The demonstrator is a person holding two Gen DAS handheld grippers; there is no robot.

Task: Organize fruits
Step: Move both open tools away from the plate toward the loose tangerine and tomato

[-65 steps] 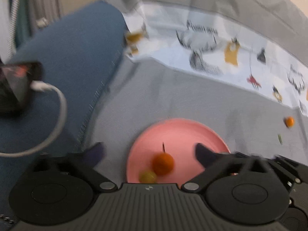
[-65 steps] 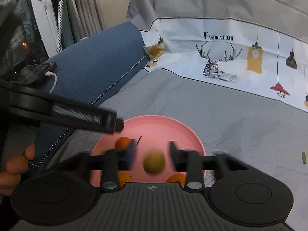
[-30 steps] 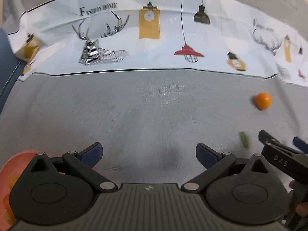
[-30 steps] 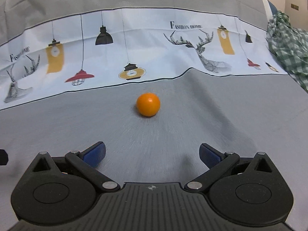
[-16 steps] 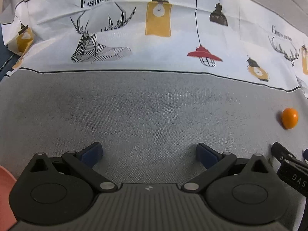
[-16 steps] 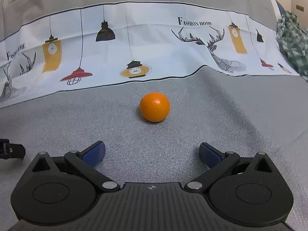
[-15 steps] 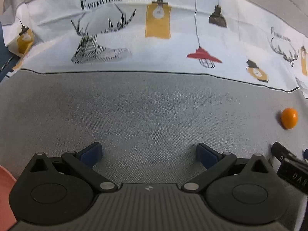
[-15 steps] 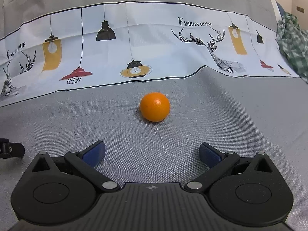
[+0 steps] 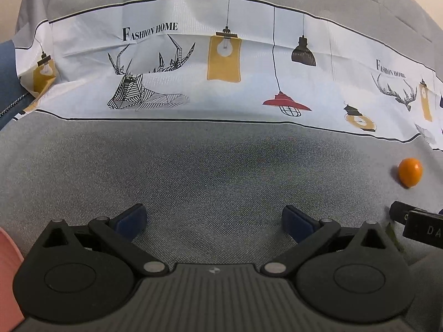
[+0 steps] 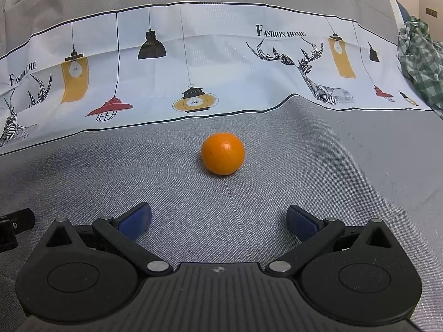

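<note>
A small orange fruit (image 10: 223, 154) lies on the grey cloth, straight ahead of my right gripper (image 10: 218, 220), which is open and empty a short way in front of it. The same fruit shows at the far right of the left wrist view (image 9: 410, 172). My left gripper (image 9: 213, 221) is open and empty over bare grey cloth. The rim of the pink plate (image 9: 8, 271) shows at the left edge of the left wrist view; its contents are out of frame. Part of the right gripper (image 9: 418, 221) shows at the right edge there.
A white printed band with lamps and deer (image 10: 193, 69) runs across the back of the cloth. A green checked cloth (image 10: 420, 61) lies at the far right. A blue cushion edge (image 9: 7, 83) is at the far left. A small green bit (image 9: 391, 231) lies by the right gripper.
Both grippers have swung from the pink plate to the right. The right gripper has closed in on the orange fruit, which now looks larger. In the last half second little has moved.
</note>
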